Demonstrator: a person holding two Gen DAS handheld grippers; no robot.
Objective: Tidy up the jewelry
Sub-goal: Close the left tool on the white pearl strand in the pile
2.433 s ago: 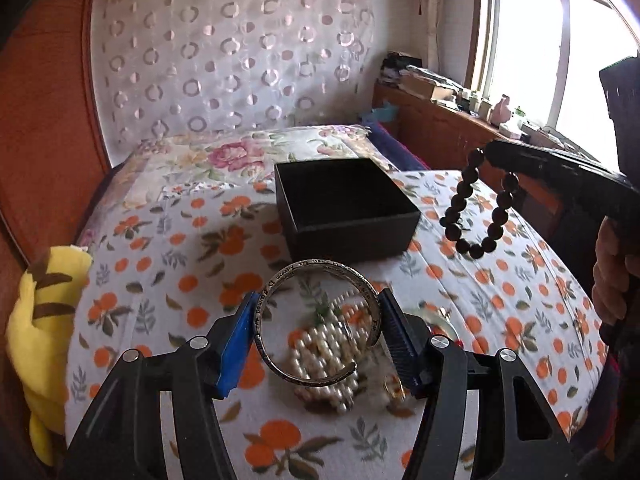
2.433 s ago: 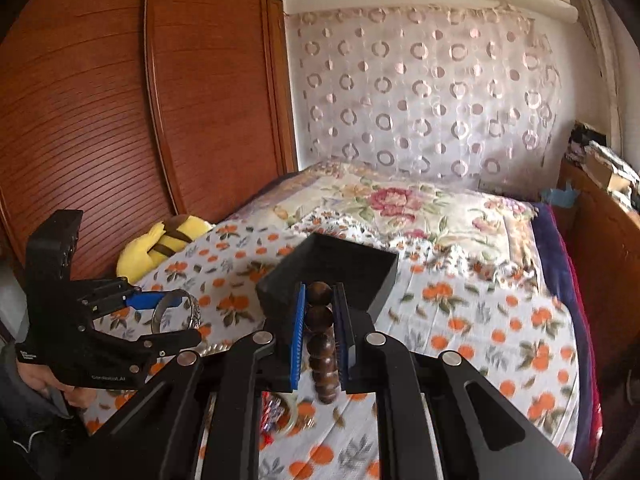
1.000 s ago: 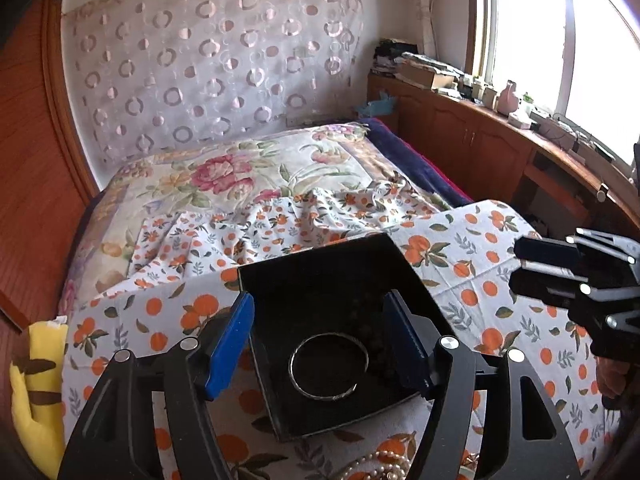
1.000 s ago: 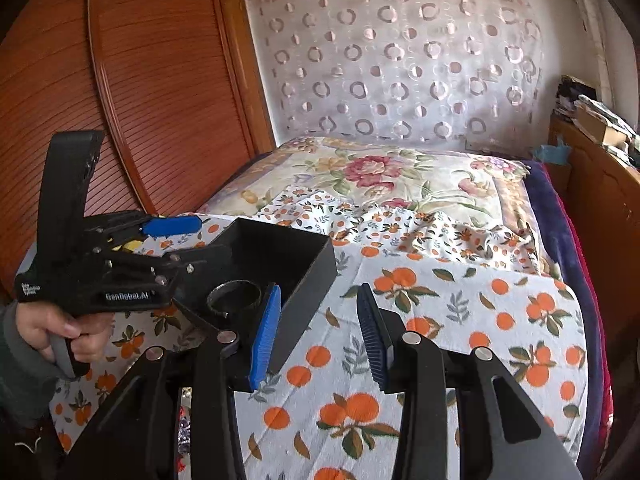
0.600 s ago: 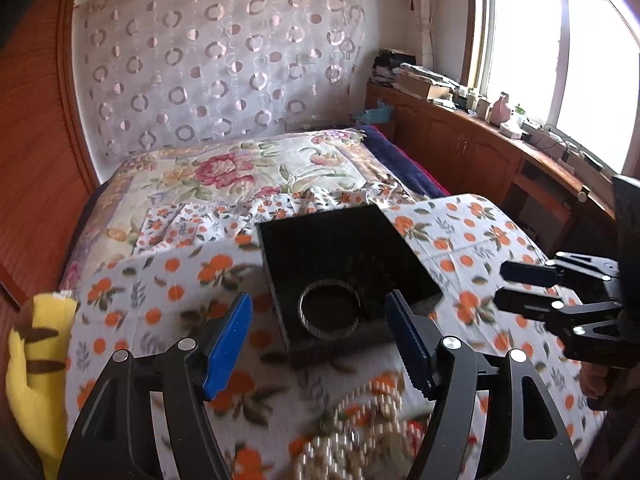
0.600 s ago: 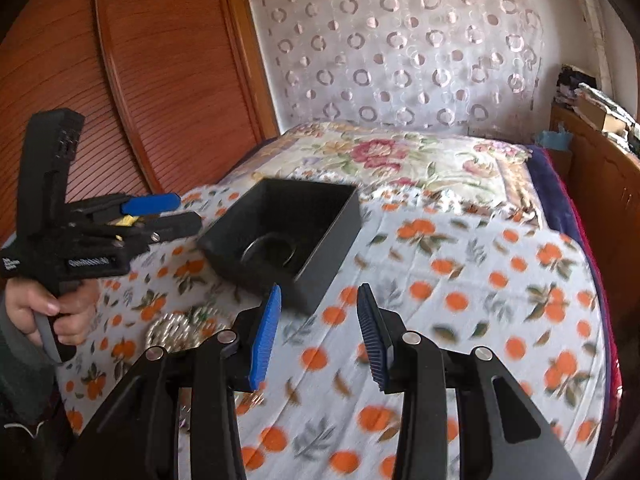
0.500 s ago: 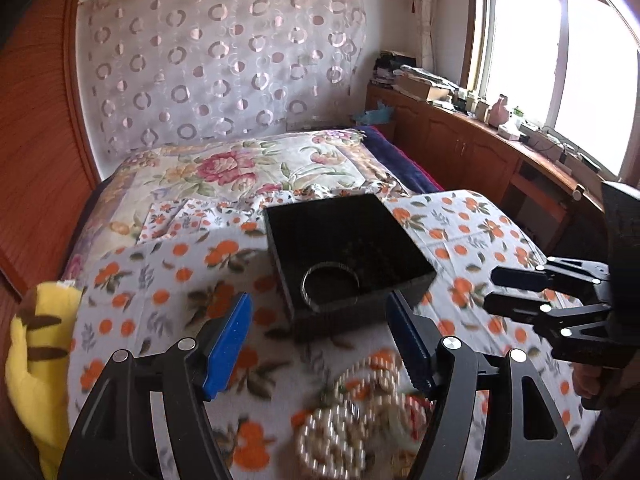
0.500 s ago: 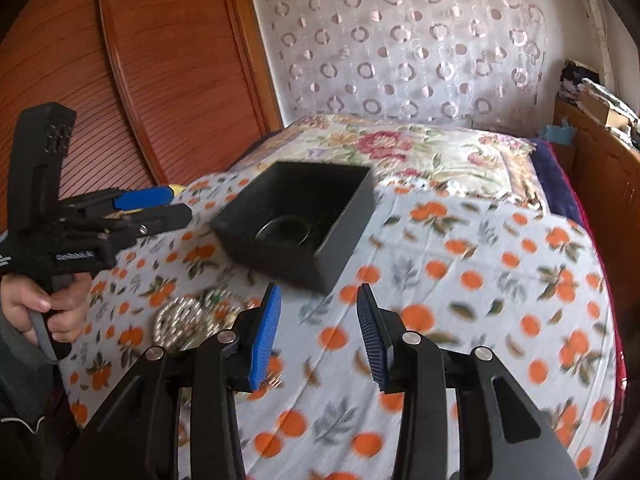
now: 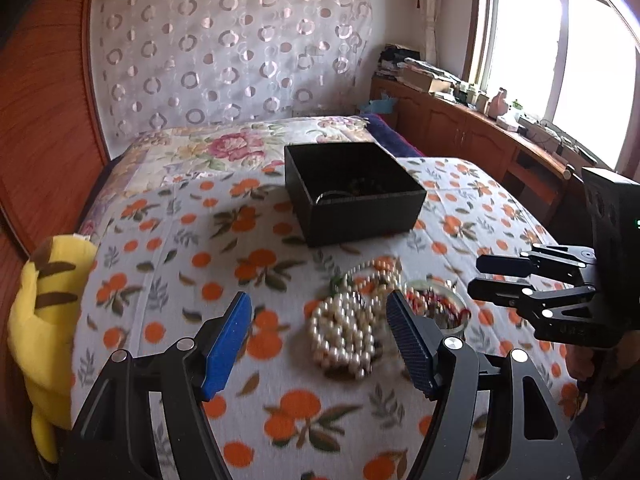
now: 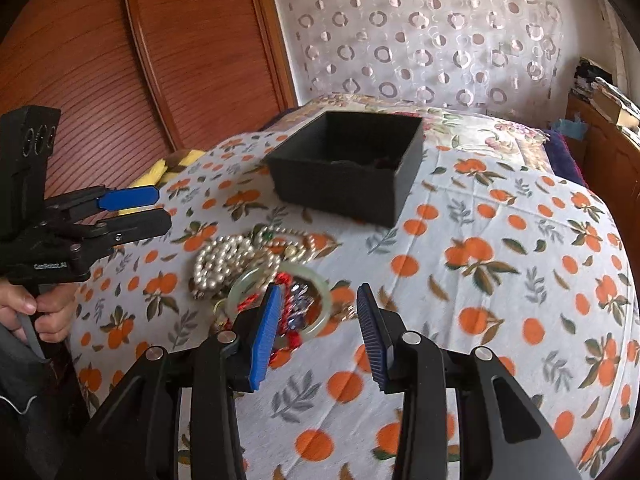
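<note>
A black open box (image 9: 352, 192) stands on the orange-print bedspread; a silver bangle (image 9: 332, 197) and dark beads lie inside it. The box also shows in the right wrist view (image 10: 344, 164). In front of it lies a heap of jewelry: a pearl string (image 9: 340, 332), a pale green bangle (image 10: 280, 300) and red beaded pieces (image 10: 286, 308). My left gripper (image 9: 318, 312) is open and empty, just above the pearls. My right gripper (image 10: 316, 308) is open and empty, over the green bangle. Each gripper shows in the other's view: the right (image 9: 500, 276), the left (image 10: 136, 208).
A yellow striped plush toy (image 9: 44, 312) lies at the bed's left edge. A wooden wardrobe (image 10: 120, 60) stands to the left. A wooden cabinet (image 9: 460, 132) with clutter runs under the window at right. A floral quilt (image 9: 224, 148) lies behind the box.
Both grippers let their pieces go into the box, the silver bangle and the dark bead bracelet. Both have drawn back from the box and come down open over the jewelry heap.
</note>
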